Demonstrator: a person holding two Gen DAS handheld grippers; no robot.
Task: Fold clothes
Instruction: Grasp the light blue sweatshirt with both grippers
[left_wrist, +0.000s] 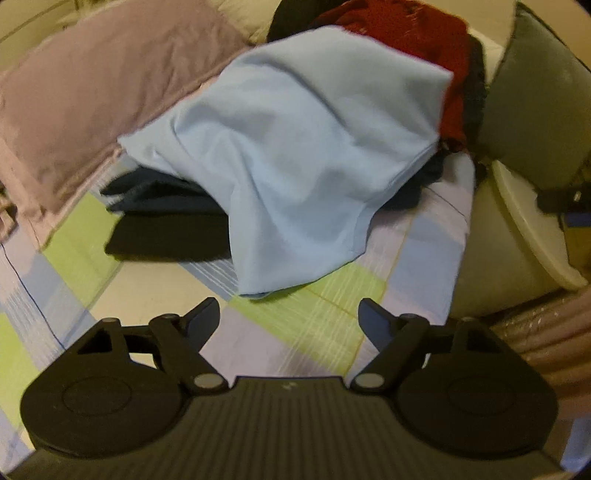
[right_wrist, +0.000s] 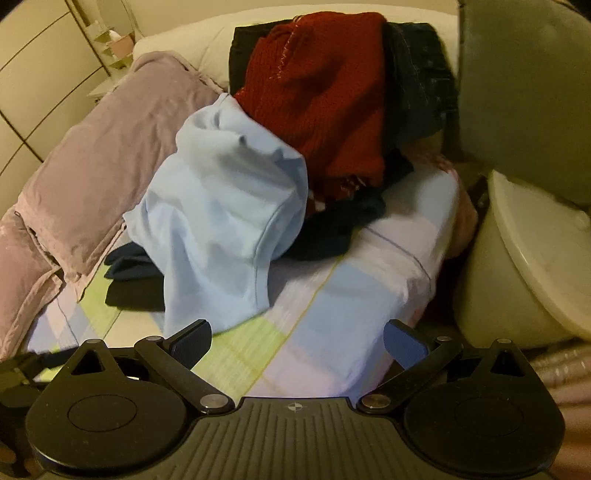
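Pale blue cloth, a light blue garment (left_wrist: 295, 147), lies draped over the front of a heap of clothes on the bed, its lower edge spilling onto the checked bedsheet (left_wrist: 303, 317) of green, lilac and blue squares. Behind and above it sits a dark red knitted sweater (right_wrist: 325, 96), with a dark denim piece (right_wrist: 417, 74) beside it on the right. Dark navy clothes (left_wrist: 166, 199) poke out from under the blue garment on its left and right sides. A mauve duvet (left_wrist: 92, 92) runs along the left of the bed, and a grey-green cushion (left_wrist: 535, 103) stands at the right, above a cream lidded tub (right_wrist: 517, 258) just off the mattress edge.

Both views are slightly blurred. The left gripper (left_wrist: 290, 317) hovers over the bare sheet just short of the blue garment's hem, its fingers wide apart with nothing between them. The right gripper (right_wrist: 297, 339) likewise hangs above the sheet near the hem, fingers spread wide and empty.
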